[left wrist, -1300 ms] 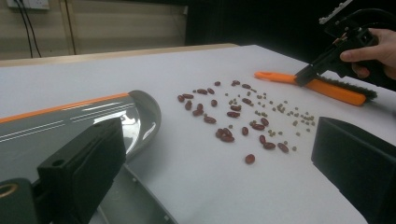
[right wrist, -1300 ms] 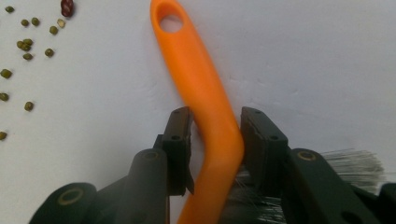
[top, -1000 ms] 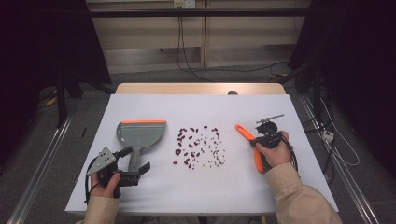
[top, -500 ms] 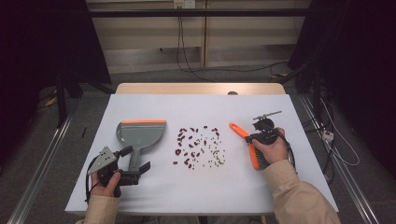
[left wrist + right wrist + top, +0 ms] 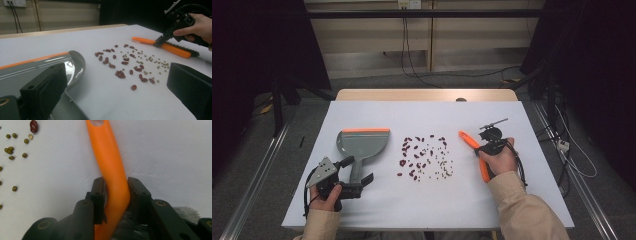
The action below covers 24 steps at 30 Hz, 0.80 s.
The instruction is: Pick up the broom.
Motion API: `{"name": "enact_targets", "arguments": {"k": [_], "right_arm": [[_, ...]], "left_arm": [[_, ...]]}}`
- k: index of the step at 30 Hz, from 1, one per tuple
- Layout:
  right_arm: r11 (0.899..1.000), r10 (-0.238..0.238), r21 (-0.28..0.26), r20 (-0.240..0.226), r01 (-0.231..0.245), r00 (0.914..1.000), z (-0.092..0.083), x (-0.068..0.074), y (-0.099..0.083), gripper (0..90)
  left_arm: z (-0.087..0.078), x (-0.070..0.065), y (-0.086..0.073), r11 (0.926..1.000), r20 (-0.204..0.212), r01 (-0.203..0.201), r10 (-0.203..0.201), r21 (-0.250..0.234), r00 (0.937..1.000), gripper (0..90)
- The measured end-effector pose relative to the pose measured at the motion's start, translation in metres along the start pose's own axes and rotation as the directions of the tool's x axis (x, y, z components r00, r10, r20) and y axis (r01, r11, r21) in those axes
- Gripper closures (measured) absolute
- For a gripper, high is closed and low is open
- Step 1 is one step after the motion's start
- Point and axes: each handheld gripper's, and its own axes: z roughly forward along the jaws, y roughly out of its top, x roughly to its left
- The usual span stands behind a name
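High view first: on my left, the left tool sits low on the white surface, its jaws standing apart on either side of the handle of the grey plastic dustpan with an orange front lip, not pressing it as far as I can see. In the left gripper view the dustpan lies just beside the near jaw. Moving right, a scatter of dark red beans mixed with small green beans covers the middle of the surface, well apart from the dustpan and lying between it and the brush. Nothing else stands between them. Farther right, the right tool is clamped on the orange plastic hand brush with dark bristles; the right gripper view shows both pads squeezing the orange handle. The brush lies near the beans' right edge. Against the frames from a second ago, the brush and my right hand have shifted slightly toward the beans; the dustpan, beans and left tool sit as they did.
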Motion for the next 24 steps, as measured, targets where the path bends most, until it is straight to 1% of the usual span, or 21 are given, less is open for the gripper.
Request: {"name": "enact_targets", "arguments": {"k": [1,2,6,8,10,13,15,20,23,24], "right_arm": [[1.000,-0.003,0.013,0.004,0.003,1.0000,0.0000,0.0011,0.0015,69.4],[1.000,-0.006,0.015,0.006,0.005,1.0000,0.0004,0.0010,0.0021,69.5],[1.000,0.002,-0.001,-0.008,-0.002,1.0000,0.0002,-0.0010,0.0000,69.5],[1.000,0.000,0.000,-0.003,0.000,1.0000,-0.0001,-0.0002,0.0001,69.6],[1.000,-0.003,-0.001,-0.009,0.003,1.0000,-0.0003,-0.0013,0.0003,69.6],[1.000,-0.018,-0.003,-0.001,0.018,0.9998,-0.0008,0.0002,0.0007,69.7],[1.000,-0.025,-0.001,0.001,0.025,0.9997,-0.0013,0.0002,0.0009,69.8],[0.999,-0.042,-0.019,0.003,0.042,0.9991,-0.0027,0.0012,0.0001,69.8],[0.998,-0.045,-0.047,0.010,0.046,0.9989,-0.0061,0.0015,-0.0007,70.0],[0.998,-0.043,-0.056,0.008,0.044,0.9990,-0.0080,0.0013,-0.0011,70.0]], "left_arm": [[0.0001,-0.0002,0.0001,1.0000,0.002,0.001,-0.001,0.000,1.0000,2.7],[0.0001,-0.0001,0.0001,1.0000,0.002,-0.001,0.001,-0.001,1.0000,2.8],[-0.0002,0.0001,0.0001,1.0000,0.001,0.003,-0.003,-0.003,1.0000,2.7],[-0.0006,-0.0004,0.0005,1.0000,0.001,0.006,-0.005,-0.008,1.0000,2.7],[-0.0002,-0.0007,0.0010,0.9999,-0.001,0.005,-0.005,-0.012,1.0000,2.8],[0.0002,-0.0009,0.0004,1.0000,0.007,-0.008,0.008,0.001,0.9999,2.7],[0.0000,-0.0004,-0.0003,1.0000,0.004,-0.002,0.002,0.000,1.0000,2.7],[-0.0015,0.0003,0.0000,0.9999,-0.007,0.007,-0.007,-0.013,0.9999,2.7],[-0.0020,-0.0009,0.0004,0.9999,-0.004,-0.003,0.003,-0.011,1.0000,2.8],[-0.0018,-0.0016,0.0004,0.9999,-0.004,0.001,-0.001,-0.015,1.0000,2.8]]}}
